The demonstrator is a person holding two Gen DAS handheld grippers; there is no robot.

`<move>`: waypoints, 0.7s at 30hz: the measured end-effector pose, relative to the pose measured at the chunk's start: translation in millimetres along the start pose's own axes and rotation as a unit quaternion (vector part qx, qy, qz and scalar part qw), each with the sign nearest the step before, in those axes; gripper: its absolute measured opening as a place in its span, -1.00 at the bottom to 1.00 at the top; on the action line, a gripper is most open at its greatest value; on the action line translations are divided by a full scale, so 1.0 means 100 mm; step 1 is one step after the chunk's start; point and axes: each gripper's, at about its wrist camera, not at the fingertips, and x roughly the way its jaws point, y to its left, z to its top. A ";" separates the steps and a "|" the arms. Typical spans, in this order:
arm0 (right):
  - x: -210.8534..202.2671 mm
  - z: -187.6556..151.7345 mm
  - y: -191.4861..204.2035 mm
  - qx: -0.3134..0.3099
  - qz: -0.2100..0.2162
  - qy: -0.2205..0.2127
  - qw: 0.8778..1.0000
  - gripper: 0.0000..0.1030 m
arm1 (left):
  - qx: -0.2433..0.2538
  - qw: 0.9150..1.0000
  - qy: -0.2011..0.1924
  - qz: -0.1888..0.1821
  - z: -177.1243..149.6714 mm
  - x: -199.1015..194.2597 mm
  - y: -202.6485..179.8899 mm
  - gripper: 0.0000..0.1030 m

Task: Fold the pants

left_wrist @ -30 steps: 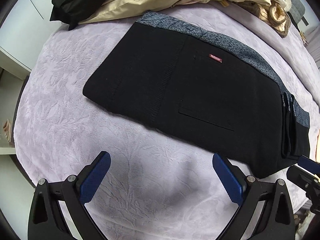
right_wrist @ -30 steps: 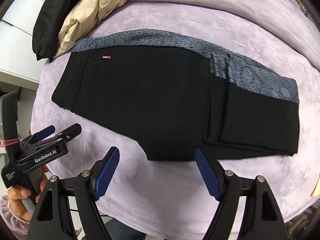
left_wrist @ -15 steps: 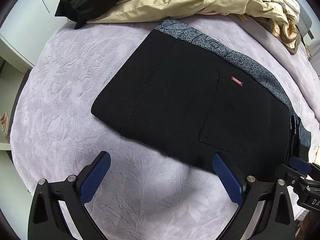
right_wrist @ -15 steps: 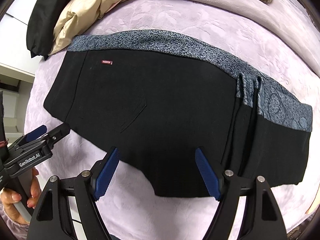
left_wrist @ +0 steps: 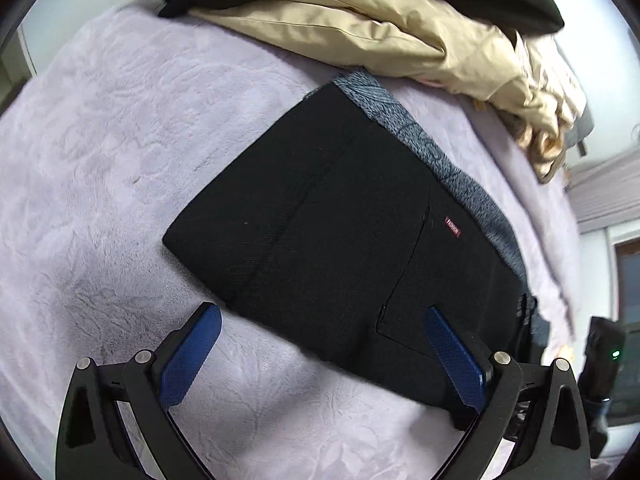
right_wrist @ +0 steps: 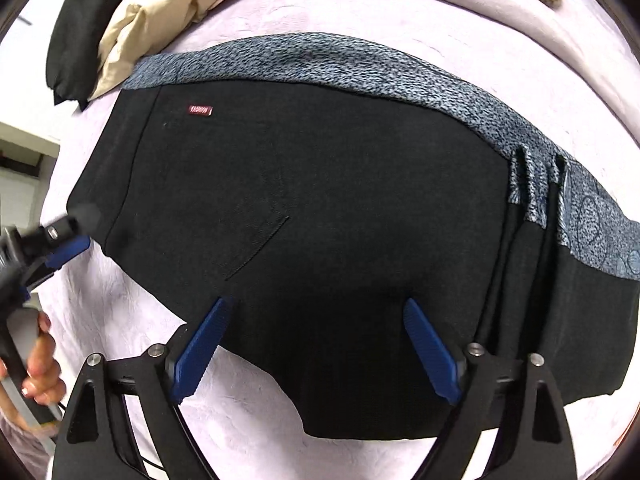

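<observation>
Pants: were laid partly folded on the lavender bed, beside a beige garment.
Handling: judged soft, limp and light; layers likely to slide, so the near edge or a corner was thought best pinched.
Right hand-held gripper: jaws were opening wide above the black cloth, nothing pinched.
Left hand-held gripper: was held spread wide over the near edge, nothing gripped.
</observation>
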 end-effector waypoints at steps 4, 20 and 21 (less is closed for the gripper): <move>0.02 -0.04 -0.02 0.000 0.010 -0.002 1.000 0.78 | 0.002 1.000 0.001 -0.028 -0.06 0.06 0.09 0.99; 0.06 -0.02 -0.01 -0.007 0.019 -0.001 1.000 0.79 | 0.027 0.997 -0.064 -0.031 -0.08 -0.11 -0.30 0.98; 0.06 -0.02 -0.02 -0.007 0.021 -0.002 1.000 0.79 | 0.035 0.997 -0.062 -0.018 -0.07 -0.05 -0.32 0.98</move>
